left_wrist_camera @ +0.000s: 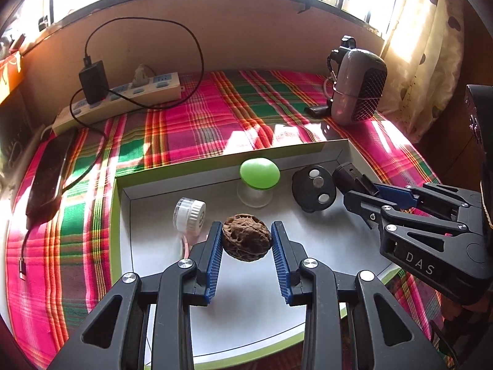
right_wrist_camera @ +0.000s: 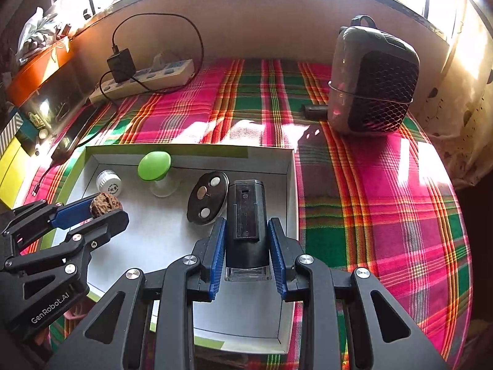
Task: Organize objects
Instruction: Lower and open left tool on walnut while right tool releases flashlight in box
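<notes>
A: State the held items and their position.

B: Two items are held. The left gripper (left_wrist_camera: 246, 240) is clamped on one walnut (left_wrist_camera: 247, 236), gripped across its width by the blue pads, over the near left part of the white box (left_wrist_camera: 185, 174). The right gripper (right_wrist_camera: 246, 243) is clamped on one black block (right_wrist_camera: 246, 215), a rectangular device with a clear base, over the near right part of the same box. Whether either item already touches the box floor cannot be told.

A: Why are they held this way?

B: Judgement: both grippers point down into the box, so each item appears to be on its way to being set down there. The side grip on the walnut keeps a round object from rolling out. The block is held lengthwise along the fingers, which would lay it flat beside the right wall.

A: Count the contents already in the box.

B: Three. One green-capped knob (left_wrist_camera: 259, 174) on a clear suction base, far centre. One white ribbed-cap jar (left_wrist_camera: 190, 212), lying on its side at far left. One black round disc (left_wrist_camera: 313, 188) carrying three metal studs, just left of the block.

A: Items outside the box?

B: On the plaid cloth (right_wrist_camera: 385, 215): one grey mesh-front speaker (right_wrist_camera: 374, 80), far right; one white power strip (left_wrist_camera: 120, 100), far left, with one black adapter (left_wrist_camera: 93, 80) plugged in; one dark phone (left_wrist_camera: 49, 178) at the left edge.
</notes>
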{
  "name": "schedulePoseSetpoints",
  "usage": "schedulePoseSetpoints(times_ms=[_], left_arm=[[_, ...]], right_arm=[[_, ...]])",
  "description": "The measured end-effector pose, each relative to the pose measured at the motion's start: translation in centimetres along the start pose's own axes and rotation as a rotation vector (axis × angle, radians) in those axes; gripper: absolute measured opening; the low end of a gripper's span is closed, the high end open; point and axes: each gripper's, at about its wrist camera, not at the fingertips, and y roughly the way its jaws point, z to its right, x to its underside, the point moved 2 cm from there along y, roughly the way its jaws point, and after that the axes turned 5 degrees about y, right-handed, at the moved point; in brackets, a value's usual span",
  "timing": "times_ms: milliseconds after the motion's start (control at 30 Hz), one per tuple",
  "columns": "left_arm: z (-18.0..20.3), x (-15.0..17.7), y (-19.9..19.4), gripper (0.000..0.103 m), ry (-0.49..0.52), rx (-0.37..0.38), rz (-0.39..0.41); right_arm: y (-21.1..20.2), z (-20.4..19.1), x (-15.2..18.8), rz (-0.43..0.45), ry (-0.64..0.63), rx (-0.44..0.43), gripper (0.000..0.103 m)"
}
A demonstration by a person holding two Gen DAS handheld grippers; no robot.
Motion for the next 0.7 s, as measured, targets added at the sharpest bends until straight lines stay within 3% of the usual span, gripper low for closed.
schedulePoseSetpoints(times_ms=[700], left_arm=[[-0.9,-0.7,2.6,0.029,-0.003,-0.036,-0.036]], right_arm=[[2.3,-1.0,-0.5,-0.008,-0.003,0.015,0.029]])
